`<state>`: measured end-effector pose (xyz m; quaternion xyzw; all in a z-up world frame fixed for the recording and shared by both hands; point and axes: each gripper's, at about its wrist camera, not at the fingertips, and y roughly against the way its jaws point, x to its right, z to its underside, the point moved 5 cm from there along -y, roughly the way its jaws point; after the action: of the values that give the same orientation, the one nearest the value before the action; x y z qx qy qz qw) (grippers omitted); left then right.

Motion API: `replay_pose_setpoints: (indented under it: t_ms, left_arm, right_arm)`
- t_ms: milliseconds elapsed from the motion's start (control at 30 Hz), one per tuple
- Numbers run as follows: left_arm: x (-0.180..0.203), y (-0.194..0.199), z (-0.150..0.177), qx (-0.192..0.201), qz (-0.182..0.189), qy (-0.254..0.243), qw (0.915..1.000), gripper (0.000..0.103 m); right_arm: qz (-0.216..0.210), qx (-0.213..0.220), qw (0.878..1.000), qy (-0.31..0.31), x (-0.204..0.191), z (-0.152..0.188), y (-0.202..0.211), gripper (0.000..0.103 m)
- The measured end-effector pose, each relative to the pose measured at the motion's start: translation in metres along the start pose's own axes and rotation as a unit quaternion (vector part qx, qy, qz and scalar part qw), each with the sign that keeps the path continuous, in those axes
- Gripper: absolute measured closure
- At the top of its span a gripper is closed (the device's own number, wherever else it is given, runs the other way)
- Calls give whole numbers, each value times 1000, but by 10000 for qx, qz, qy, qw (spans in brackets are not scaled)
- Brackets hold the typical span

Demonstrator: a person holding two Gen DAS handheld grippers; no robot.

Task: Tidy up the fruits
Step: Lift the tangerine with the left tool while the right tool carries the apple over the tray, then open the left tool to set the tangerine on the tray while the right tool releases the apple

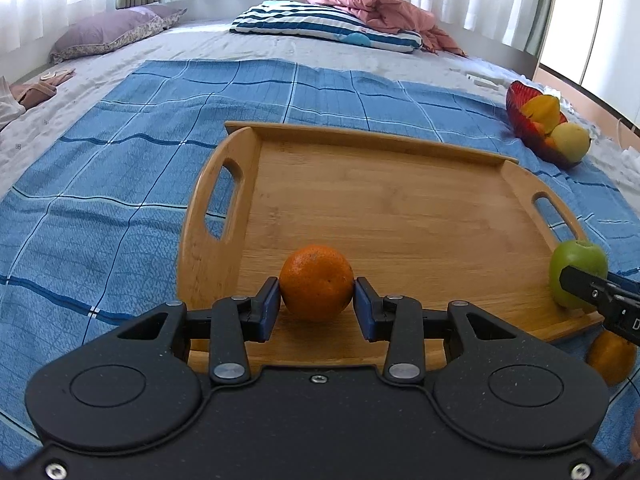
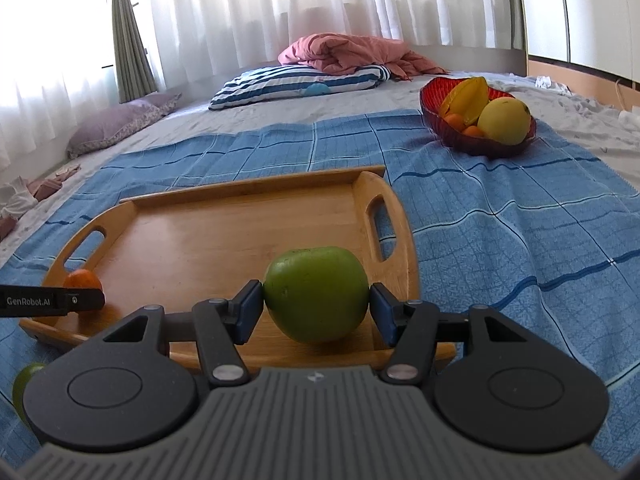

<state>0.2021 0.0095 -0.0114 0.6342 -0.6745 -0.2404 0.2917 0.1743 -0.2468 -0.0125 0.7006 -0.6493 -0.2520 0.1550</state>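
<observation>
You see an orange fruit (image 1: 316, 282) between blue pads (image 1: 269, 308) on your black left gripper (image 1: 316, 308), and a green apple (image 2: 316, 294) in the right gripper (image 2: 316, 312), which has a grey ribbed body. The tray (image 1: 400, 184) is honey-coloured wood. The cloth (image 1: 120, 200) under it is blue with a check of darker and white lines. The bowl (image 2: 436, 92) is red (translucent), holding yellow and orange fruits. Far back lie a navy-and-white striped pillow (image 2: 296, 80), a pink blanket (image 2: 352, 54) and a lilac pillow (image 1: 108, 34).
</observation>
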Motion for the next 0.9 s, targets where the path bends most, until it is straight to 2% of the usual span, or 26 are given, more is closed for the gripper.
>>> replay_pose_setpoints:
  t_ms: [300,433,567,733,800,900]
  left_arm:
    - [0,-1,4,-65,137,78,9999,65]
    - [1,-1,5,-17,68,8,10000,65]
    - [0,2,6,-21,79,47,10000,53]
    - [0,8,8,-25,137,21,9999,48]
    - [1,12,10,25,117,-15,9999,40]
    - [2,18,11,117,52,-64,9999,27]
  right_arm:
    - [-16,9,9999,125,-1,3,5,41]
    - [2,10,9998,179,-3,3,5,41]
    - [35,17,9997,223,-4,4,5,38]
    - [111,87,9989,439,-9,4,10,35]
    - [127,131,9985,510,-11,4,12,30]
    - [129,147,9983,542,-12,5,13,30]
